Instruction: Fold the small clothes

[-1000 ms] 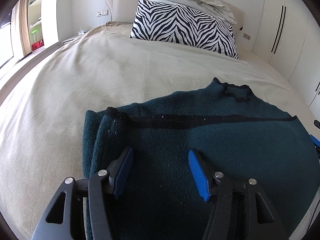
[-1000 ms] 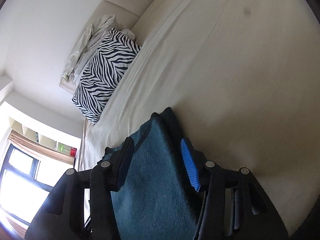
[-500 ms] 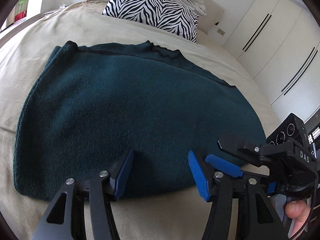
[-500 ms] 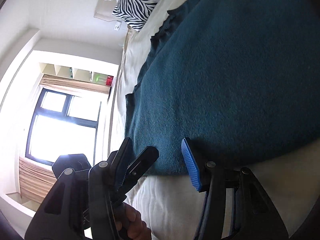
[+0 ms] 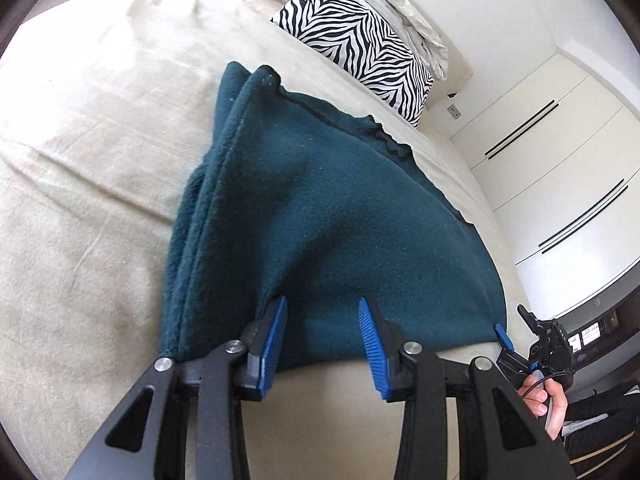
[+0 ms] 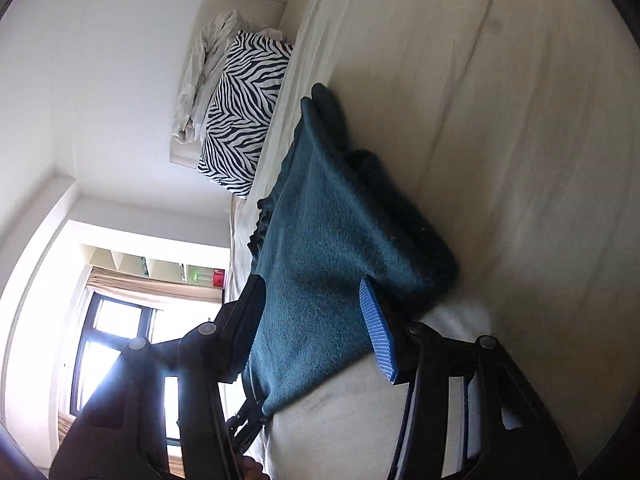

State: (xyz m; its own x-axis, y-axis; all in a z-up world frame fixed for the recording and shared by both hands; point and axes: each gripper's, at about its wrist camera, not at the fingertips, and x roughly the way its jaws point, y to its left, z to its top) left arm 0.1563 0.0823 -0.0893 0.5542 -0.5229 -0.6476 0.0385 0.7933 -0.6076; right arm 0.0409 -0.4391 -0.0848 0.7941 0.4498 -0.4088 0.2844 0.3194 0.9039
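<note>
A dark teal sweater (image 5: 344,216) lies folded on the beige bed (image 5: 88,168), its black-trimmed collar toward the pillow. My left gripper (image 5: 322,320) sits at the sweater's near hem, left of centre. Its jaws are closing with the hem between the blue pads (image 5: 276,340), which do not press on the cloth. My right gripper (image 6: 310,308) is open over the sweater (image 6: 332,248) at its other near corner, with cloth lying between the fingers. In the left wrist view the right gripper (image 5: 504,336) shows at the hem's right end, held by a hand (image 5: 548,400).
A zebra-striped pillow (image 5: 368,48) and a crumpled pale sheet (image 5: 400,4) lie at the headboard. White wardrobe doors (image 5: 560,160) stand along the bed's right side. A window and shelves (image 6: 132,300) are on the opposite side.
The two grippers, side by side at the hem half a second ago, have spread apart along it. The left jaws have narrowed. The right wrist view has swung back over the sweater's right edge.
</note>
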